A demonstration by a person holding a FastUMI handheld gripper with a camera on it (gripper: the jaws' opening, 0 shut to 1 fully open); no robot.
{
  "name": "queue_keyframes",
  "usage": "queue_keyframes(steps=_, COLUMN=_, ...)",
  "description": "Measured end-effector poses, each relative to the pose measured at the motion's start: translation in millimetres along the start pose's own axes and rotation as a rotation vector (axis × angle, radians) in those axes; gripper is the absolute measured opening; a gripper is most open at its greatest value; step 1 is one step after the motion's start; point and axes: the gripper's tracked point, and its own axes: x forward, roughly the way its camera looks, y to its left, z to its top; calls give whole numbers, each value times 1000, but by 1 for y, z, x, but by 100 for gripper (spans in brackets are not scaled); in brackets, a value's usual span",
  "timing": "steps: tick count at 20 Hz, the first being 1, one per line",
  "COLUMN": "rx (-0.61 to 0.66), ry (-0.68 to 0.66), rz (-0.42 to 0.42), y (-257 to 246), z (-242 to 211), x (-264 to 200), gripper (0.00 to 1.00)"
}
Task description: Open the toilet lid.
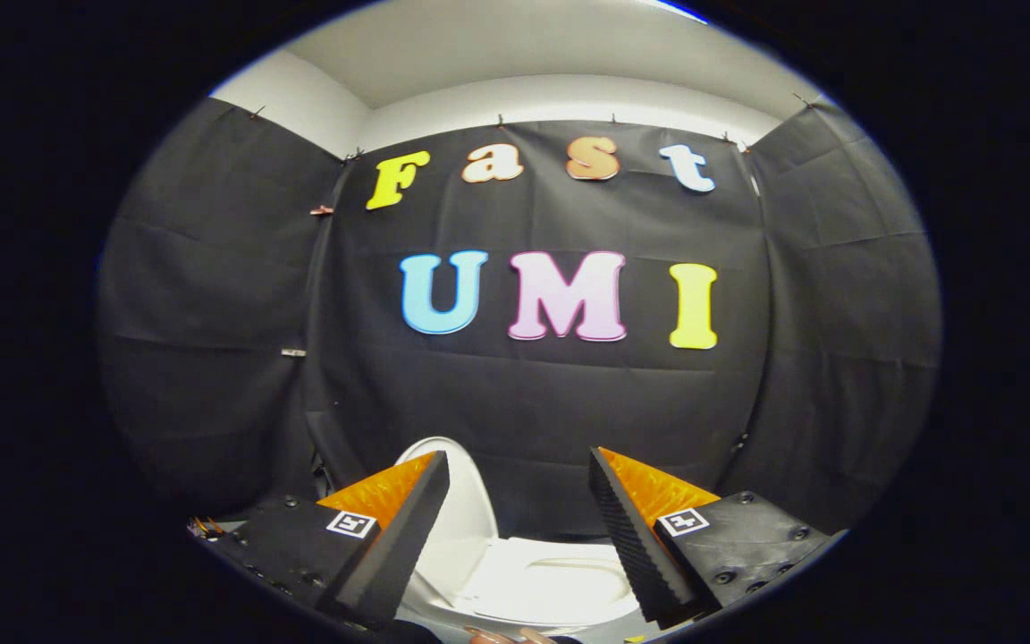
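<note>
A white toilet sits low ahead, seen between my two fingers. Its white lid stands raised and tilted up toward the left, partly hidden behind the left finger, with the seat and bowl rim lying flat below it. My gripper is open, its orange-and-black fingers spread wide with nothing between them. The fingertips hang above and in front of the toilet, apart from the lid.
Black cloth walls close in the booth on three sides right behind the toilet. A white wall and ceiling show above the cloth. A bit of a person's hand shows just below the toilet, between the finger bases.
</note>
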Motion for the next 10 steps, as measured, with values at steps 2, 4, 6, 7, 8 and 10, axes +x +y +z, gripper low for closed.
queue_keyframes(steps=2, rx=7, ry=-17, rz=-51, y=-34, z=7, x=-6, gripper=98)
queue_keyframes(steps=4, rx=2, ry=-21, rz=-103, y=-65, z=6, x=-12, gripper=98)
queue_keyframes(steps=6, rx=-3, ry=-30, rz=-149, y=-93, z=8, x=-19, gripper=98)
queue_keyframes(steps=7, rx=-3, ry=-38, rz=-166, y=-105, z=9, x=-23, gripper=98)
queue_keyframes(steps=8, rx=-3, ry=-46, rz=-173, y=-113, z=9, x=-24, gripper=98)
queue_keyframes(steps=10, rx=-7, ry=-46, rz=-179, y=-124, z=6, x=-27, gripper=98)
